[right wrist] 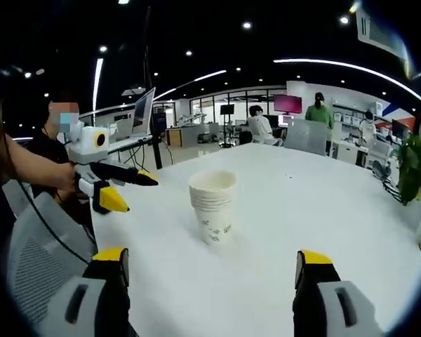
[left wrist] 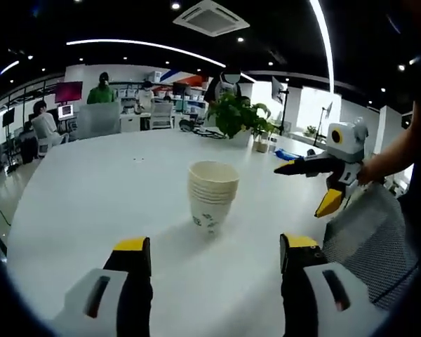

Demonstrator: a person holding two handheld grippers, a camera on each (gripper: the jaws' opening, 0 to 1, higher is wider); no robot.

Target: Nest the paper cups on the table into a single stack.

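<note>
white paper cups nested in one upright stack, green print.

The stack of paper cups stands upright on the desk, ahead of the left gripper and between its parted jaws. The right gripper hangs to the stack's right, well apart from it. Behind the stack, at the desk's far edge, stands a potted plant. A mesh chair sits at the desk's right side.
</note>
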